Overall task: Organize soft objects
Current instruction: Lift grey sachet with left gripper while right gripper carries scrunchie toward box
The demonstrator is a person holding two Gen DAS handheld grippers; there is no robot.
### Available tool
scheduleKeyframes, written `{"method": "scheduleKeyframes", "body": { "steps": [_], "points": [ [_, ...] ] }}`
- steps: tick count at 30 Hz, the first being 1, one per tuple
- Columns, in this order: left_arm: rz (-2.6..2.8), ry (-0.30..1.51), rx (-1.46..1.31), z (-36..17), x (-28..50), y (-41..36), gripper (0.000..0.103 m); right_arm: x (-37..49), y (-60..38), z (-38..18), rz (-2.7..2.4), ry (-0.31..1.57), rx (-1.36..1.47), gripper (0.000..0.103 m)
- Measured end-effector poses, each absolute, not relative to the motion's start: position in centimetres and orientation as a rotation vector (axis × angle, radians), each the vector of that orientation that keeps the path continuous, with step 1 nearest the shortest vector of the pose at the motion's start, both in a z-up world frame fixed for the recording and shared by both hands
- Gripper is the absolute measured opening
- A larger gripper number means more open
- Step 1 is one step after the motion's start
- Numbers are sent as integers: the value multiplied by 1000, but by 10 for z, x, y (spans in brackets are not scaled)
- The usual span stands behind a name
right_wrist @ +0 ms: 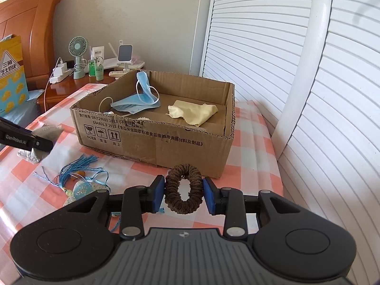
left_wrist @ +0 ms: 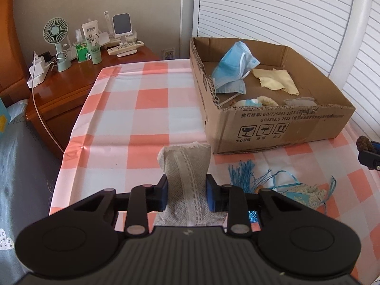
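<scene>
Holding two soft items above a checked tablecloth [left_wrist: 147,99], one per gripper.

Left gripper [left_wrist: 187,194]: pads clamped on a grey lace-trimmed fabric pouch [left_wrist: 187,166], which stands upright between them, its top poking up toward 12 o'clock. In the right wrist view the same pouch shows at 9 o'clock, at the frame's edge.

Right gripper [right_wrist: 184,194]: pads pressed against both sides of a brown scrunchie [right_wrist: 184,187], held as an upright ring just short of the box's near corner.

Cardboard box [right_wrist: 152,140]: open-topped, on the cloth, at 1 o'clock from the left gripper and 12 o'clock from the right. Contents: blue face masks [left_wrist: 234,68] against the left wall, a pale yellow cloth [left_wrist: 275,79] to their right, and small pale items by the near wall, too hidden to name.

Blue tassel sachet [right_wrist: 80,182]: lying on the cloth between the two grippers, outside the box.

Wooden nightstand [left_wrist: 71,80]: at 10 o'clock, carrying a small green fan [left_wrist: 55,35] and bottles.
</scene>
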State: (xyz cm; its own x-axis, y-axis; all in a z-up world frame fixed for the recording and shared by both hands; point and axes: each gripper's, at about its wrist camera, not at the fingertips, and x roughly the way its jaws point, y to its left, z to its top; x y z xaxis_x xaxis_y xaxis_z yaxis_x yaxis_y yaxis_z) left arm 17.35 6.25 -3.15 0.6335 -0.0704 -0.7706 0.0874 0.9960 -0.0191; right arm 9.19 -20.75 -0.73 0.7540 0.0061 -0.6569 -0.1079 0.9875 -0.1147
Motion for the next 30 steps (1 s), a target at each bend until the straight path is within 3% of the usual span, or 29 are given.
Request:
{"method": "scheduleKeyframes", "body": {
  "steps": [14, 27, 29, 30],
  "points": [
    [-254, 866, 96, 24, 162, 48, 29, 103, -212, 26, 138, 677, -166, 40],
    [-320, 810, 130, 49, 208, 19, 29, 186, -208, 42, 196, 670, -106, 40],
    [-311, 801, 139, 51, 219, 16, 29, 202, -204, 41, 202, 671, -97, 43],
    [-308, 800, 138, 52, 224, 16, 29, 210, -202, 40, 202, 671, -88, 50]
  ]
}}
